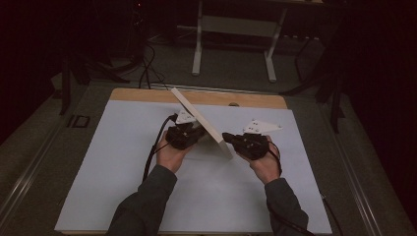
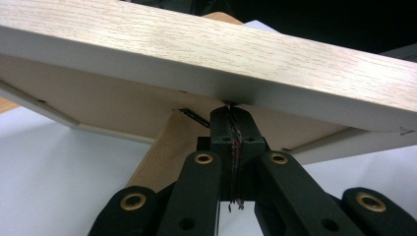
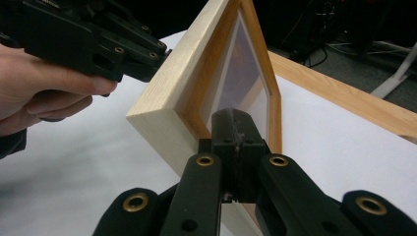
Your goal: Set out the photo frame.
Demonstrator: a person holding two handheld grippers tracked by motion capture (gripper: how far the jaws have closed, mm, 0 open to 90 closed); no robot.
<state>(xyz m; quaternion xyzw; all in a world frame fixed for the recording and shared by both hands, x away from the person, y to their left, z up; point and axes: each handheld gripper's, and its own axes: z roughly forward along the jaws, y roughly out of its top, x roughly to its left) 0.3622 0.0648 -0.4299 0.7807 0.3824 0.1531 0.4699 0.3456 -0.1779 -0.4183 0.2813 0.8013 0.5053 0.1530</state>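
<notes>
A light wooden picture frame (image 1: 201, 120) stands tilted on its edge in the middle of the white mat. My left gripper (image 1: 199, 132) is behind it, shut, its tips (image 2: 230, 110) pressing up against the frame's back rim (image 2: 196, 44), just above the brown fold-out stand (image 2: 162, 152). My right gripper (image 1: 225, 136) is at the frame's near corner, also shut, its tips (image 3: 236, 118) resting against the inner rim by the glass (image 3: 246, 64). From the right gripper view, the left gripper (image 3: 147, 59) touches the frame's outer side (image 3: 167, 93). Nothing sits between either pair of jaws.
The white mat (image 1: 123, 162) covers a wooden table whose far edge (image 1: 147, 95) shows bare. Beyond it stand white table legs (image 1: 196, 49) and loose cables (image 1: 145, 64) on a dark floor. A cable (image 1: 152, 147) trails from the left gripper.
</notes>
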